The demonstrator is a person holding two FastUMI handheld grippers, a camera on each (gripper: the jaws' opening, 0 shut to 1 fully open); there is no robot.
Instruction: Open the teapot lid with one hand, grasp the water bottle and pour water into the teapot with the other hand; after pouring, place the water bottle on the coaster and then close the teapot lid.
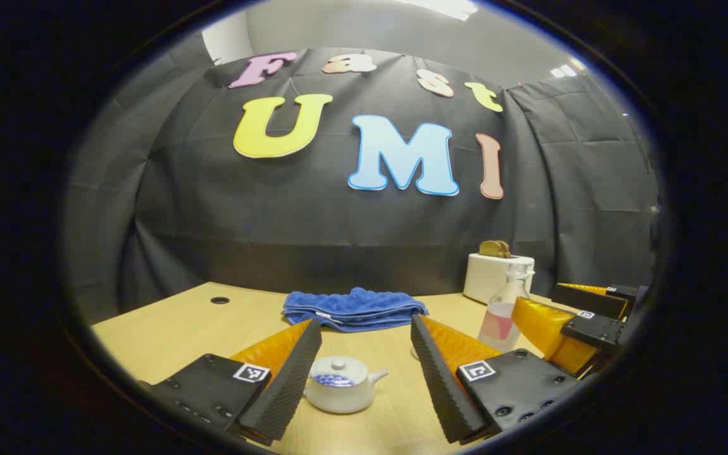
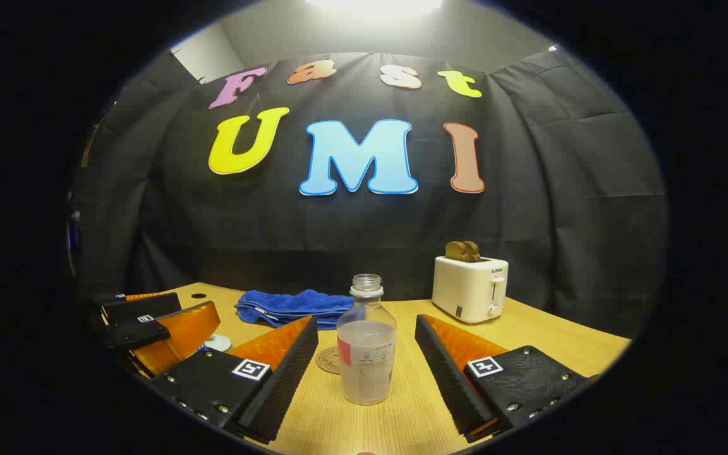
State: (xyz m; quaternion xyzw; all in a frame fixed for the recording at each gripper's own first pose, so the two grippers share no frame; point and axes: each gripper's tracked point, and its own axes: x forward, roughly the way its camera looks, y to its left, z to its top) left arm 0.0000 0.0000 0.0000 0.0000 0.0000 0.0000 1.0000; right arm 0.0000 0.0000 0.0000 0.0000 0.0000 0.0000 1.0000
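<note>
Left gripper (image 1: pixel 365 373) and right gripper (image 2: pixel 367 373) both level above the table, jaws spread wide, gripping nothing.

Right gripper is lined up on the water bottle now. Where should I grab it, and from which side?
Grip the water bottle at mid-body, coming straight in from the front. It stands upright and uncapped between the open right gripper, its straight round wall suits both fingers, and staying level should avoid spills.

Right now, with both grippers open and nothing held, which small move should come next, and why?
Probably lower the left gripper and close it on the lid knob. The teapot sits between its open fingers with the lid still on. The water bottle stands uncapped between the open right gripper fingers, but pouring needs the lid off first.
</note>
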